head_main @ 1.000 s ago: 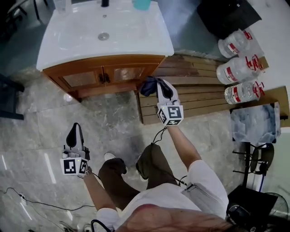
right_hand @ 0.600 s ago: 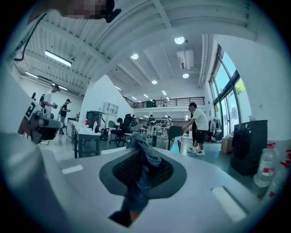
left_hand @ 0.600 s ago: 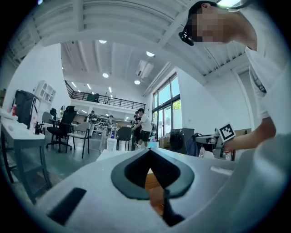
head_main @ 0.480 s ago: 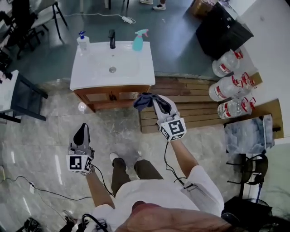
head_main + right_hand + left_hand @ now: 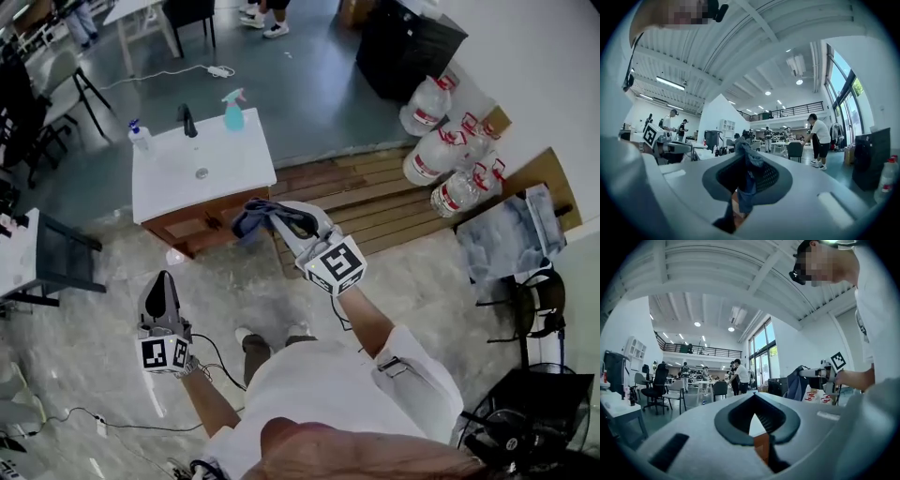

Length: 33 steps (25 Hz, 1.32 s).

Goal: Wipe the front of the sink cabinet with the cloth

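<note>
The right tool [image 5: 274, 217] is held out over the floor toward the centre of the head view, its jaws closed on the dark blue cloth [image 5: 249, 218]. The cloth hangs bunched from the tips, just in front of the sink cabinet [image 5: 192, 228] and at the right end of its brown wooden front; whether it touches the wood cannot be told. In the right gripper view the cloth [image 5: 746, 180] runs up between the dark pads of that tool [image 5: 744, 164] and flops over their top. The left tool [image 5: 161, 287] sits at the lower left of the head view, well apart from the cabinet, with its jaws drawn together and nothing between them; the left gripper view shows the tool [image 5: 754, 401] with its tips meeting above a small gap. The cabinet stands in the upper left of the head view under a white basin top [image 5: 234, 164] that carries a black faucet [image 5: 187, 120], a white soap bottle [image 5: 139, 136] and a teal spray bottle [image 5: 233, 111] along its far edge. Just to the right of the cabinet lies a wooden pallet [image 5: 356, 192], and large water jugs [image 5: 441, 145] rest by the wall at the upper right.
</note>
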Available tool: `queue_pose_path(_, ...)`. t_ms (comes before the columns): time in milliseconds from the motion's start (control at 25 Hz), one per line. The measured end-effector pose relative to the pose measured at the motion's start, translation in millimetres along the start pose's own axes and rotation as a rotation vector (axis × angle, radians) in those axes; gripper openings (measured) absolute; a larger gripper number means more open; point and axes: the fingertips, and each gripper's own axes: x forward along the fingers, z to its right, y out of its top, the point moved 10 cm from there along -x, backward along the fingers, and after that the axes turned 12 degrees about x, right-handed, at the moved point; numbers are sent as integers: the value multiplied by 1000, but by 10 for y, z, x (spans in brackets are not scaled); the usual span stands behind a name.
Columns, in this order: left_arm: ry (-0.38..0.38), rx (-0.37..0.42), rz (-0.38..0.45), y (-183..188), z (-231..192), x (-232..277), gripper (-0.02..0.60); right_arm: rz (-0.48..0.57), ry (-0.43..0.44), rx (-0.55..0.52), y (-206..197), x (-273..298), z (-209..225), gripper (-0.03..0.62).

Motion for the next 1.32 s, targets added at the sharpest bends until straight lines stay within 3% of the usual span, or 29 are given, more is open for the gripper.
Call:
queue_pose_path(760, -74, -7, 31, 152, 189, 62, 2, 0, 33, -10, -9, -230, -115, 38)
queue_pose_path(1320, -51, -13, 25, 112, 89, -91, 2, -7, 64, -18, -70, -92, -337, 38)
